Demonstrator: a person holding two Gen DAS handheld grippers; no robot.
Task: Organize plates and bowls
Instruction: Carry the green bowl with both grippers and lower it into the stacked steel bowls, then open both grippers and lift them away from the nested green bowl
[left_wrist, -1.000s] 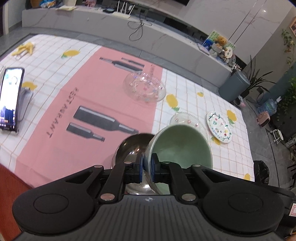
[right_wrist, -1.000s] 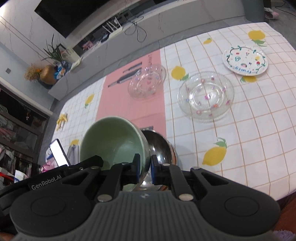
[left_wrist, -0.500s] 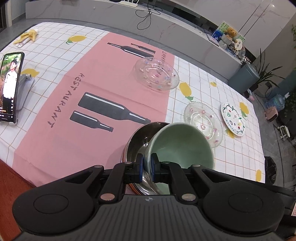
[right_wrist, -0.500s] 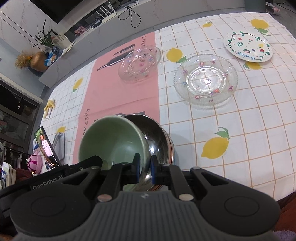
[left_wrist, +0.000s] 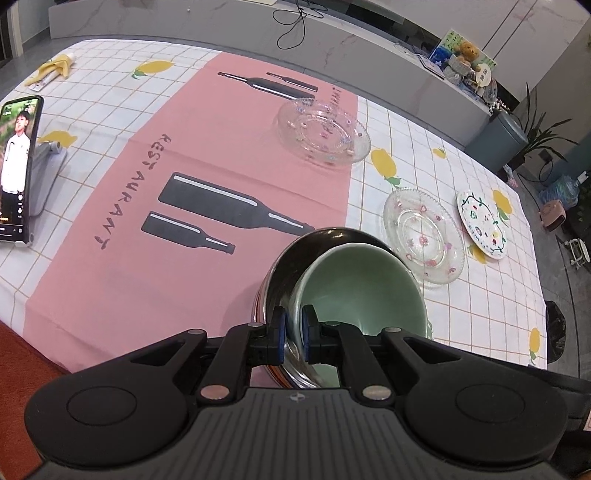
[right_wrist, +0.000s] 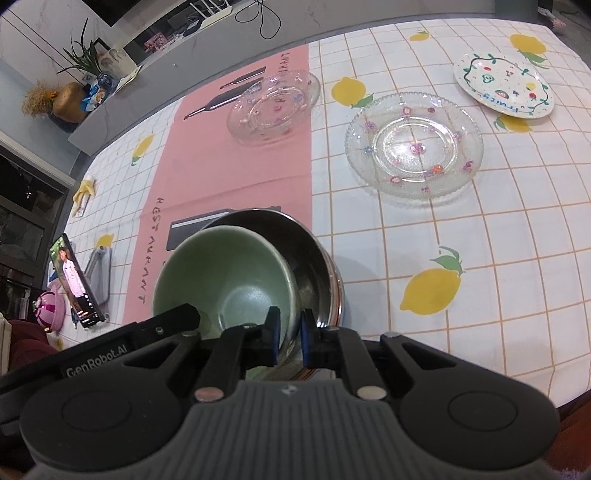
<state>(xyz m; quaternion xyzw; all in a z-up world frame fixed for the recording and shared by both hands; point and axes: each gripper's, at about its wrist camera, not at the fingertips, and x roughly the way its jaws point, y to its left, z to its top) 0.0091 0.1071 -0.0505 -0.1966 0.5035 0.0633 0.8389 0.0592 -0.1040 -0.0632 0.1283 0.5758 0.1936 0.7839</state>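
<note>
Left gripper clamped on the near rim of the green bowl, blue pads nearly together with only the bowl wall between them. Right gripper pinching the same bowl's rim on its other side, jaws just as narrow. Green bowl tilted, held between both tools, sitting partly inside the steel bowl, which stands on the tablecloth directly ahead of the fingertips; whether the green bowl's base touches the steel cannot be told.

Ahead and to the right of the left gripper: glass plate, and just beyond it the painted plate. Farther ahead, on the edge of the pink strip, a second glass plate. Far to the left, phone propped on a stand, screen lit. In the right wrist view, the same glass plate ahead and right, painted plate beyond it, phone low on the left.
</note>
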